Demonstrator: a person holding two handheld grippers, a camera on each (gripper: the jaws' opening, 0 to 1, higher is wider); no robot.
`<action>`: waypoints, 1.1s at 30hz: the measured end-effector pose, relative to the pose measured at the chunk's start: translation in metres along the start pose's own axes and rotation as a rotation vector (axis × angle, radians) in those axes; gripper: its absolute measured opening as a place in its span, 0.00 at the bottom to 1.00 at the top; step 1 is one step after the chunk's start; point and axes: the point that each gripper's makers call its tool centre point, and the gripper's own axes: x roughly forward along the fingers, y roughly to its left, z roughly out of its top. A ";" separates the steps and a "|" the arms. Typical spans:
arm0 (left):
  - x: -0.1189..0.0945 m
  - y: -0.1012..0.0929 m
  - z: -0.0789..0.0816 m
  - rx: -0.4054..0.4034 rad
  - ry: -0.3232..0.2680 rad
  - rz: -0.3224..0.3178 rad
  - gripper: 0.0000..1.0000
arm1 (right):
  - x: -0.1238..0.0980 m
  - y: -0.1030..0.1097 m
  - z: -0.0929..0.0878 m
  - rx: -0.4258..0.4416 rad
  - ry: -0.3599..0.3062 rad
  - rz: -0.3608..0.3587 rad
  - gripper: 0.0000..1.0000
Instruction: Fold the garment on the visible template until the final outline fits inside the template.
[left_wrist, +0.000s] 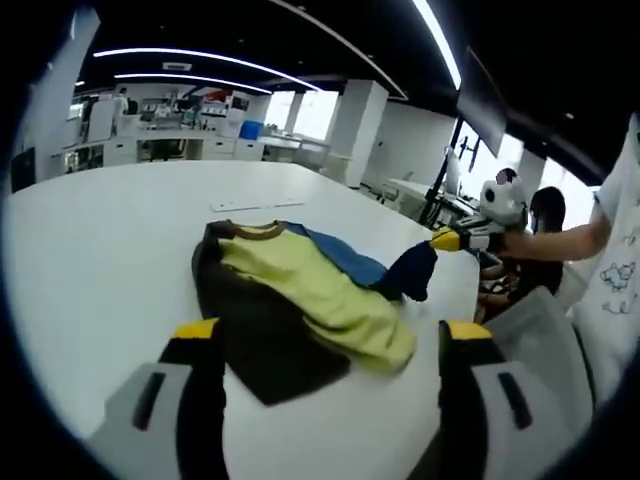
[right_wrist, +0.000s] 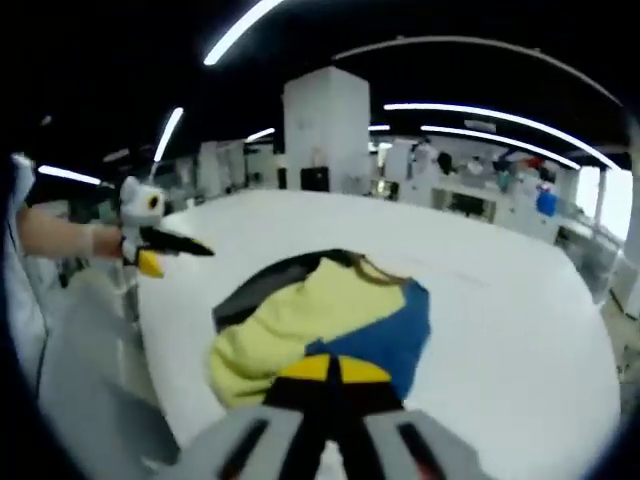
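- Open-plan office, ceiling strip lights on, desks behind; work surface is a large white table (left_wrist: 120, 250).
- Garment: T-shirt (left_wrist: 300, 300) in yellow, blue and dark panels, lying crumpled mid-table and partly folded over itself.
- Right gripper (left_wrist: 447, 240): jaws clamped together on the dark blue sleeve (left_wrist: 412, 270), lifted off the table, judged ready to fold inward.
- Left gripper (left_wrist: 330, 345): jaws apart, empty, hovering near the shirt's hem.
- Template outline: cannot be made out; faint marks (left_wrist: 255, 204) beyond the collar.
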 end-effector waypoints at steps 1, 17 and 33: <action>0.000 0.001 0.000 -0.001 -0.001 -0.001 0.85 | -0.003 -0.009 0.001 -0.009 0.007 -0.025 0.00; 0.014 0.017 -0.001 -0.020 0.008 -0.010 0.85 | -0.035 -0.155 -0.025 0.170 0.091 -0.299 0.00; 0.032 0.032 -0.004 -0.056 0.039 -0.002 0.85 | -0.029 -0.243 -0.051 0.268 0.174 -0.445 0.00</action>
